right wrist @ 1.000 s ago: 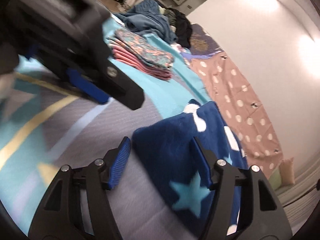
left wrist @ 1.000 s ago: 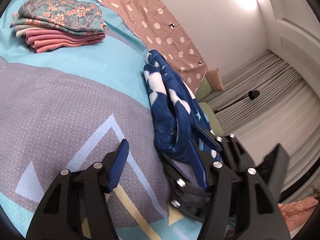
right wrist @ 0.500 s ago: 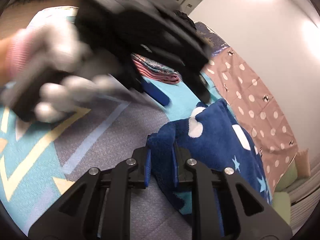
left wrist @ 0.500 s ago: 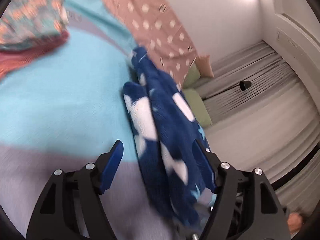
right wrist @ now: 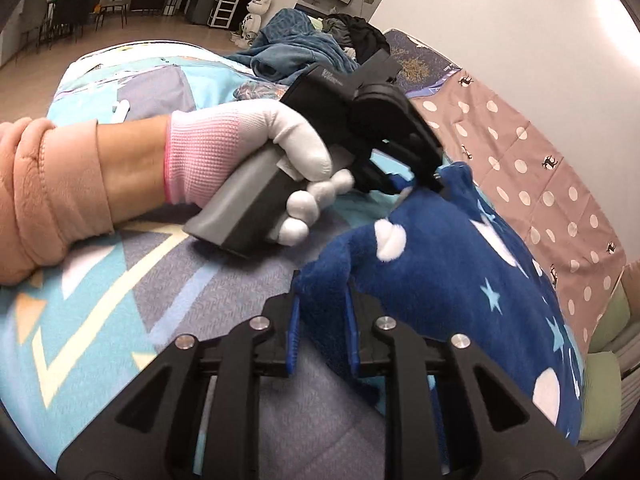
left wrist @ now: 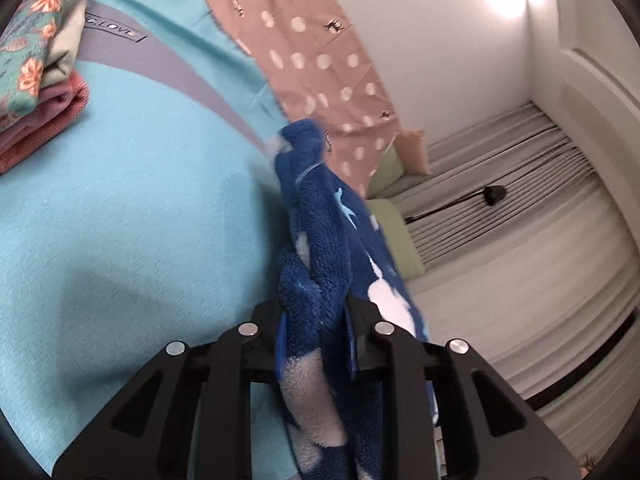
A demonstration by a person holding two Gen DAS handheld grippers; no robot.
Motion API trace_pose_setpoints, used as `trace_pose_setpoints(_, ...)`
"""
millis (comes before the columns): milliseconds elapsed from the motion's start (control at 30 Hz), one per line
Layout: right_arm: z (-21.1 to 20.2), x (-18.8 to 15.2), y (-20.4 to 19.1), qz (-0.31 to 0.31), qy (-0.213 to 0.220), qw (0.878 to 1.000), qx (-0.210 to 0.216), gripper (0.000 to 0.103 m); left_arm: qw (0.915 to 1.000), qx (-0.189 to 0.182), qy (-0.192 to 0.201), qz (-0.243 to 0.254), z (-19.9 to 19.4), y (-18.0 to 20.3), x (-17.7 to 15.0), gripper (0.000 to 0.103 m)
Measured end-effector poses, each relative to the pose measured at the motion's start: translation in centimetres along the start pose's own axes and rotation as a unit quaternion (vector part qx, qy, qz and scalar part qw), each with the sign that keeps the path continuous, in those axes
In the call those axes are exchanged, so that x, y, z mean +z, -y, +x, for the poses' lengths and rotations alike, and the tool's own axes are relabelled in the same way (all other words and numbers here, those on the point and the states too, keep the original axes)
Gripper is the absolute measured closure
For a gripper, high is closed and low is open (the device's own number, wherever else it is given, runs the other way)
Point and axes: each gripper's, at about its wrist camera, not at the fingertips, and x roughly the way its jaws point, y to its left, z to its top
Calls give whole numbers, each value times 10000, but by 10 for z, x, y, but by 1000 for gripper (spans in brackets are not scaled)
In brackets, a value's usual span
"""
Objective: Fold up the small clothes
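A fluffy dark blue garment with white dots and pale stars lies bunched on the patterned bedspread. My left gripper is shut on one edge of it, the fabric pinched between the blue pads. In the right wrist view, my right gripper is shut on a near corner of the same blue garment. The left gripper, held by a gloved hand, grips the garment's far edge there.
A stack of folded clothes sits at the far left of the bed. A pink polka-dot sheet lies along the wall. A pile of unfolded clothes lies at the bed's far end. Green pillows lie by the curtains.
Both grippers were open a second ago. The right closed on the garment's near corner first, then the left moved over to the far edge and closed on it.
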Motion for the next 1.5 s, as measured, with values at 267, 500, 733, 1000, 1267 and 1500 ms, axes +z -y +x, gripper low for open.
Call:
trace_pose_setpoints(267,-49,-18,59,1122,188,9935,74,67,9990,333,65,293,1,11,-1,45)
trace_pose_setpoints(500,-49,-80,179,3782,-506,9206,-834,66,9919,999,-46,780,15,24,-5,43)
trace_pose_setpoints(733,-29,-110,172,4127,-1120,9011,-721,74,9864,1288,-121,1016,23,28,-4,41)
trace_pose_setpoints(1000,-21,-78,231,4326,-675,8952,-831,71,9865,1285,-108,1007,24,28,-4,41)
trace_pose_setpoints(1267,8,-67,267,4513,-857,8873,-406,72,9864,1286,-111,1018,25,27,-4,40)
trace_pose_setpoints(1500,117,-61,353,4402,-1747,8781,-677,57,9856,1312,-101,1058,24,30,-6,40)
